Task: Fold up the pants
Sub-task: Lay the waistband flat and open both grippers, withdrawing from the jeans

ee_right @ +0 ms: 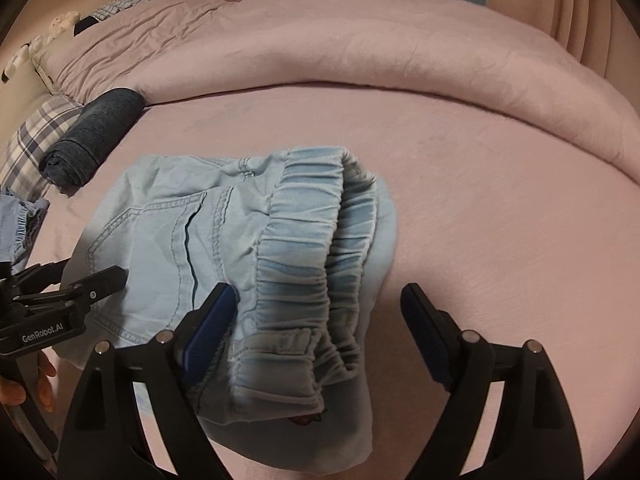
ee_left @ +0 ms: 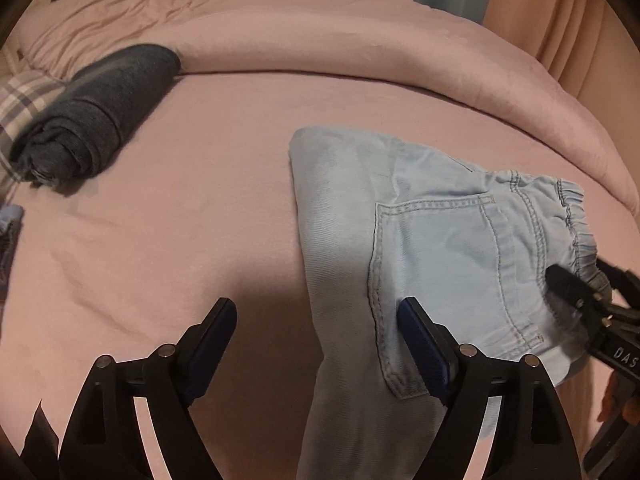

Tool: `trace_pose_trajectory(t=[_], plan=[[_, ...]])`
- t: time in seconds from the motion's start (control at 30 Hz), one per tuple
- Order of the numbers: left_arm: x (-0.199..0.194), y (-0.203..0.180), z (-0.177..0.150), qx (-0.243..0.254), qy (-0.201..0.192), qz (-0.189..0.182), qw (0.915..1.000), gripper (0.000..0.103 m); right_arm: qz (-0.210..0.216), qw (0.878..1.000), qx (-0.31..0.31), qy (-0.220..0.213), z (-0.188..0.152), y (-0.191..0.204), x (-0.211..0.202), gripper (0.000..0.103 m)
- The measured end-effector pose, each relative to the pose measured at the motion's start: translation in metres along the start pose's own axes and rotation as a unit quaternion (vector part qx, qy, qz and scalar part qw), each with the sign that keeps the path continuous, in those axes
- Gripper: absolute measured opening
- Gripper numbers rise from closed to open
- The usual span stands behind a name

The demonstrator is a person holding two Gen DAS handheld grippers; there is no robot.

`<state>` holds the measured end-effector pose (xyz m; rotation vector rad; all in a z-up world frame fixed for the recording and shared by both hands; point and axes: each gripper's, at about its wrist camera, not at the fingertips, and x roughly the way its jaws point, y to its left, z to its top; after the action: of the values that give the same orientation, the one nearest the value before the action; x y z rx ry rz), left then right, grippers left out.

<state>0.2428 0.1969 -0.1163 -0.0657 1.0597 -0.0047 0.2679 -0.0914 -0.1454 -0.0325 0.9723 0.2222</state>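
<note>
Light blue denim pants (ee_left: 432, 240) lie folded on the pink bed sheet (ee_left: 160, 220), back pocket up. In the right wrist view the pants (ee_right: 160, 240) show their gathered elastic waistband (ee_right: 296, 240) nearest the camera. My left gripper (ee_left: 316, 306) is open over the pants' left edge, one finger above the pocket and the other above bare sheet. My right gripper (ee_right: 318, 292) is open across the waistband end, gripping nothing. Each gripper shows in the other's view: the right gripper (ee_left: 588, 276) by the waistband, the left gripper (ee_right: 86, 272) at the pocket side.
A rolled dark grey garment (ee_left: 96, 120) lies at the back left beside a plaid pillow (ee_right: 36, 136). A bunched pink duvet (ee_left: 360, 52) runs along the far side. Another light blue garment (ee_right: 16, 220) sits at the left edge. A person's hand (ee_right: 24, 380) holds the left gripper.
</note>
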Motion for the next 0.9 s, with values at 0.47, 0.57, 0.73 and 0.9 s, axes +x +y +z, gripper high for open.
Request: trace_pose_trajectory(t=[0.47, 0.57, 0.73, 0.9], plan=[[-0.022, -0.028, -0.017, 0.043, -0.035, -0.037, 0.9978, 0.083, 0.106, 0.993, 0.015, -0.050, 0.001, 0.004, -0.036, 0.050], [0.003, -0.032, -0.023, 0.041, 0.008, -0.036, 0.9985, 0.083, 0.078, 0.996, -0.016, -0.032, -0.006, 0.009, -0.023, 0.051], [-0.019, -0.033, -0.022, 0.043, -0.017, -0.016, 0.9988, 0.083, 0.070, 0.997, -0.021, -0.017, -0.008, 0.007, -0.022, 0.050], [-0.069, -0.046, -0.030, 0.072, -0.062, 0.002, 0.9955, 0.083, 0.076, 0.996, -0.004, -0.044, -0.015, 0.006, -0.063, 0.066]])
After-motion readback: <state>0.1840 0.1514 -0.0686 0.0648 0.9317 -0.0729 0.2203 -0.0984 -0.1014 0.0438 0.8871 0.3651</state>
